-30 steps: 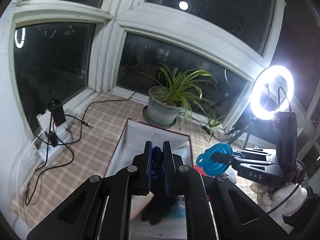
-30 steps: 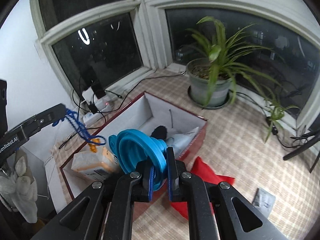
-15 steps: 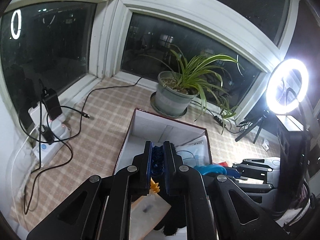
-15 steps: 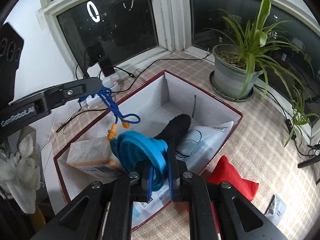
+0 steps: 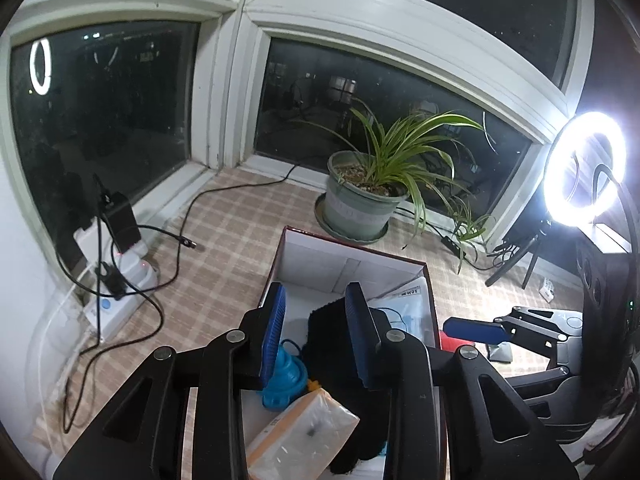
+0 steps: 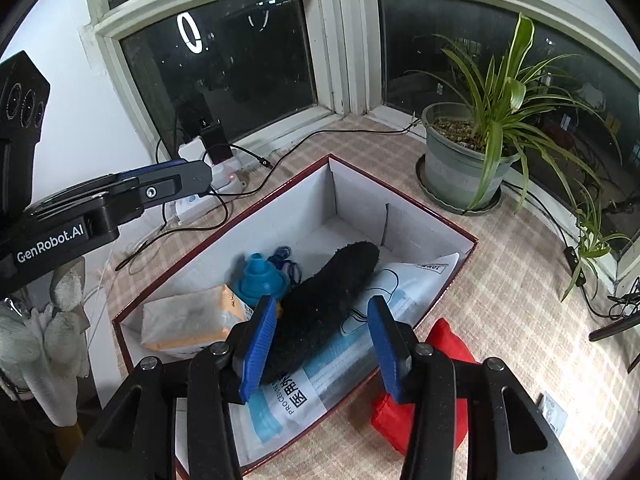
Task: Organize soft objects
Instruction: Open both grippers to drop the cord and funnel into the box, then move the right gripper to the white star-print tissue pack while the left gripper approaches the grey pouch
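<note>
Hovering over the box [image 6: 400, 196], both tools, left [image 5: 316, 334] and right [image 6: 322, 346], gape wide, holding nothing; funnel [image 6: 260, 280] lies inside.

A grey-green plastic pot with a long-leaved spider plant [image 6: 464, 160] stands on its saucer by the dark window panes [image 6: 224, 60]. A lit white ring light [image 5: 586, 174] glares at the right. Against the wall sits a white power strip [image 5: 120, 292] with a black adapter [image 5: 120, 222] plugged in, black cables [image 5: 176, 240] trailing over the beige checked mat [image 6: 520, 280].
</note>
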